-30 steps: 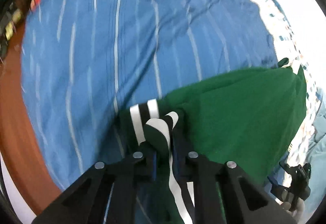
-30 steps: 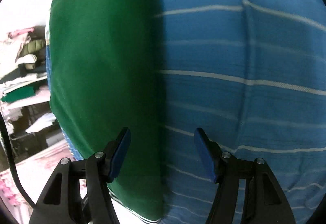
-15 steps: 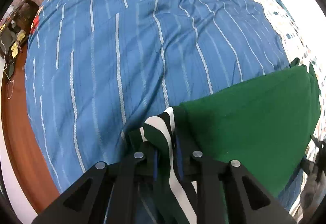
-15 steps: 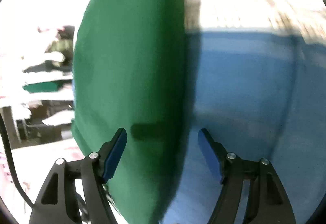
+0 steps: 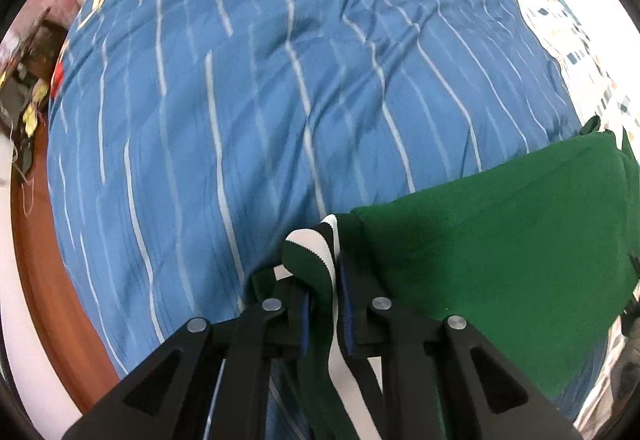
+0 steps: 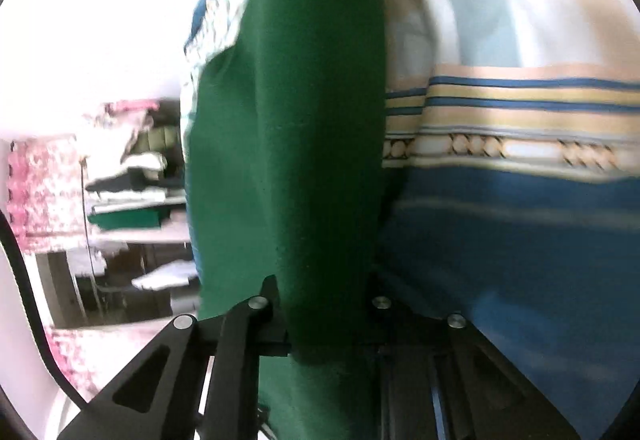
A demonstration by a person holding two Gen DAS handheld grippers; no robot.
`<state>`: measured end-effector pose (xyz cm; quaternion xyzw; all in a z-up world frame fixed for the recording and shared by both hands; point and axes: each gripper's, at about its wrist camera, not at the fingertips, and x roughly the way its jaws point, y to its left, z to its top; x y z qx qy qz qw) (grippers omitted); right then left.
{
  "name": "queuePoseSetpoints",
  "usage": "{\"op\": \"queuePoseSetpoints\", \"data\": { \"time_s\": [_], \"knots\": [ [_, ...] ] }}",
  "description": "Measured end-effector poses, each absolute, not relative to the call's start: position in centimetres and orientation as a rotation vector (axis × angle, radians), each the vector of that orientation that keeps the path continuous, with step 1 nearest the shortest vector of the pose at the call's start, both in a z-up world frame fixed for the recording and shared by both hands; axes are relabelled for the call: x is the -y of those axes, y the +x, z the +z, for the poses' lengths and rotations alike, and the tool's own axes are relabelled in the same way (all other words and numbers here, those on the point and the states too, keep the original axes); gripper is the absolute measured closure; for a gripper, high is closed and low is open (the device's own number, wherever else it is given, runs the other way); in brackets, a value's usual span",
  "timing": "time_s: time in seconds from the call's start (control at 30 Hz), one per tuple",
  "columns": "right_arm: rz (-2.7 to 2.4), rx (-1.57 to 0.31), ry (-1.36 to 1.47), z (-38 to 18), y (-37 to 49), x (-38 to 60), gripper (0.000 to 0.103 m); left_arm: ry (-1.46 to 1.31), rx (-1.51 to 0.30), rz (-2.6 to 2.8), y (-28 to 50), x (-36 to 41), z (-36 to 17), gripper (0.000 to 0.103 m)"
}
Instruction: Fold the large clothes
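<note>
The left gripper point(image 5: 325, 304) has its two black fingers point(image 5: 362, 300) pressed together on the green-and-white striped ribbed band point(image 5: 316, 260) of a green garment point(image 5: 500, 248), and a fold of that band bulges up just past the fingertips while a striped strip runs back down between the jaws. From that pinch the garment spreads to the right as a broad smooth panel whose upper edge runs in a fairly straight line up towards the right rim of the left wrist view, where it ends in a rounded corner. It lies on a blue bedspread with thin white stripes point(image 5: 260, 100), which is wrinkled but bare across the whole stretch ahead and to the left of the gripper, wide room up to its far edge. Along the left, the bedspread's edge drops to a reddish-brown floor point(image 5: 38, 280), and at the right it meets a pale patterned sheet point(image 5: 568, 40). The right gripper point(image 6: 324, 304) is closing its jaws, with a thick fold of the same green cloth between them; the cloth covers the fingertips, so whether they already bite cannot be told. The fold rises straight ahead from that gripper as a tall dark band. To its right lies the blue bedspread with a cream, blue-lined patterned border point(image 6: 520, 120); to its left, well apart, stand shelves with stacked folded clothes point(image 6: 132, 184).
</note>
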<state>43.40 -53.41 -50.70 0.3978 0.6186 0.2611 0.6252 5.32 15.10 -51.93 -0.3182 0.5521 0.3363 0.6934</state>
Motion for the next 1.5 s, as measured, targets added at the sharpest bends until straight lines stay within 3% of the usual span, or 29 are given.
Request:
{"op": "queuePoseSetpoints", "data": {
  "time_s": [0.23, 0.43, 0.5, 0.57, 0.6, 0.63, 0.67, 0.73, 0.9, 1.03, 1.17, 1.3, 1.37, 1.4, 1.43, 1.47, 1.5],
  "knots": [
    [0.424, -1.375, 1.076, -44.6, 30.5, 60.7, 0.086, -0.527, -1.332, 0.611, 10.8, -19.5, -52.5, 0.088],
    [0.166, -1.557, 1.067, -45.3, 15.9, 66.1, 0.084, -0.434, -1.407, 0.434, 14.5, -20.7, -52.7, 0.082],
    [0.116, -1.656, 1.03, -47.2, 13.8, 66.7, 0.078, -0.436, -1.386, 0.448, 14.4, -20.7, -52.0, 0.079],
    [0.061, -1.758, 0.996, -48.8, 13.0, 67.6, 0.058, -0.429, -1.358, 0.471, 13.9, -20.4, -50.9, 0.076],
    [0.04, -1.79, 0.968, -48.8, 13.0, 68.0, 0.057, -0.4, -1.337, 0.491, 13.6, -20.0, -49.9, 0.073],
    [0.026, -1.799, 0.936, -48.4, 13.0, 68.3, 0.057, -0.376, -1.311, 0.506, 13.2, -19.6, -48.9, 0.064],
    [0.017, -1.8, 0.881, -47.4, 13.1, 68.8, 0.055, -0.363, -1.294, 0.521, 12.8, -19.2, -48.1, 0.039],
    [0.025, -1.781, 0.781, -44.9, 13.0, 69.0, 0.052, -0.342, -1.261, 0.549, 11.8, -17.7, -46.2, 0.007],
    [0.095, -1.651, 0.516, -38.5, 16.6, 66.3, 0.048, -0.321, -1.218, 0.567, 10.0, -12.6, -44.9, 0.006],
    [0.235, -1.486, 0.342, -35.7, 22.9, 62.1, 0.034, -0.363, -1.263, 0.549, 10.6, -8.4, -48.7, 0.006],
    [0.321, -1.416, 0.111, -35.6, 32.2, 55.2, 0.029, -0.38, -1.373, 0.593, 10.6, -7.0, -55.1, 0.005],
    [0.405, -1.463, 0.003, -38.2, 38.2, 53.2, 0.029, -0.31, -1.348, 0.597, 11.0, -6.5, -56.3, 0.0],
    [0.431, -1.535, -0.015, -40.8, 39.0, 52.7, 0.034, -0.31, -1.34, 0.595, 11.2, -6.8, -56.4, 0.0],
    [0.444, -1.563, -0.028, -41.7, 39.6, 52.3, 0.044, -0.309, -1.332, 0.594, 11.3, -7.0, -56.5, 0.0],
    [0.443, -1.564, -0.055, -42.1, 39.2, 52.4, 0.068, -0.312, -1.322, 0.597, 11.5, -7.1, -56.6, 0.0],
    [0.45, -1.552, -0.07, -42.3, 39.0, 52.0, 0.08, -0.317, -1.317, 0.599, 11.6, -7.3, -56.8, 0.0],
    [0.463, -1.511, -0.061, -41.7, 38.9, 51.9, 0.086, -0.328, -1.314, 0.6, 11.8, -7.5, -56.8, 0.0]
  ]
}}
